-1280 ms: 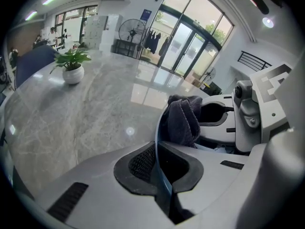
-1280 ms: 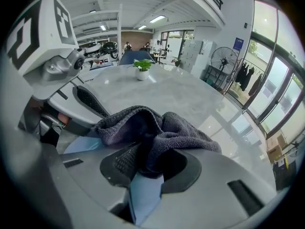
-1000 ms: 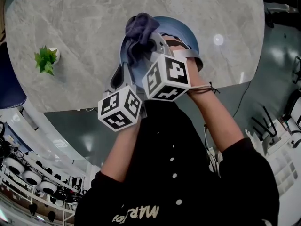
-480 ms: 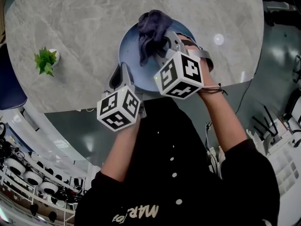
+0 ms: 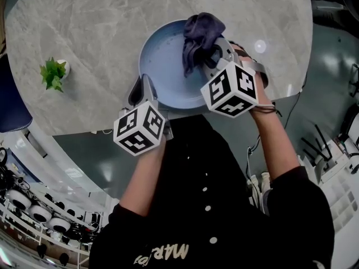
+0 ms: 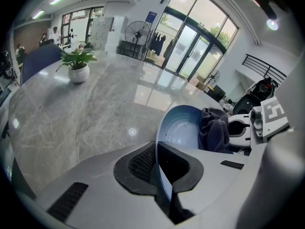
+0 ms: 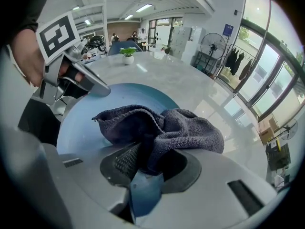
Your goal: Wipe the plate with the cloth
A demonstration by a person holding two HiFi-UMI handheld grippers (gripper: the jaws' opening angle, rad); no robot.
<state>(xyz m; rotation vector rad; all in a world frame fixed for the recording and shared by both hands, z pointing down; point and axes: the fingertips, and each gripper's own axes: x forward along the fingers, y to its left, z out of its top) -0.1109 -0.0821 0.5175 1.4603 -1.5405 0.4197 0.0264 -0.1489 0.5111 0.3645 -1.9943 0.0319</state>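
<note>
The plate (image 5: 165, 66) sits at the near edge of the table (image 5: 84, 32), right of its middle. The left gripper (image 5: 141, 89) is clamped on the plate's near-left rim, one jaw inside the rim and one outside. The right gripper (image 5: 212, 54) is closed on a bunched fold of the dark cloth (image 5: 199, 35), which lies over the far-right part of the plate and touches its blue surface.

This looks like the middle of a wiping stroke. To do it well, the left clamp should hold firm, because the plate is close to the table's edge and a sideways push could slide it off. The right gripper should press down only enough for the loose cloth to meet the plate, not the jaw tips. The strokes should overlap across the floor of the plate and then follow the inner wall. The left half looks bare of cloth, so the sweep likely needs to go there, stopping short of the other gripper. A hard drag could pull the fold out of the pinch.

The head view alone gives the plate's whole outline, its place on the table, and the small plant (image 5: 54, 73) well apart near the left edge. The marker cubes there hide both grips. The left gripper view shows the rim edge-on between the pads. The right gripper view shows the fold tucked between its jaws and the rest spread on the plate beyond them
</note>
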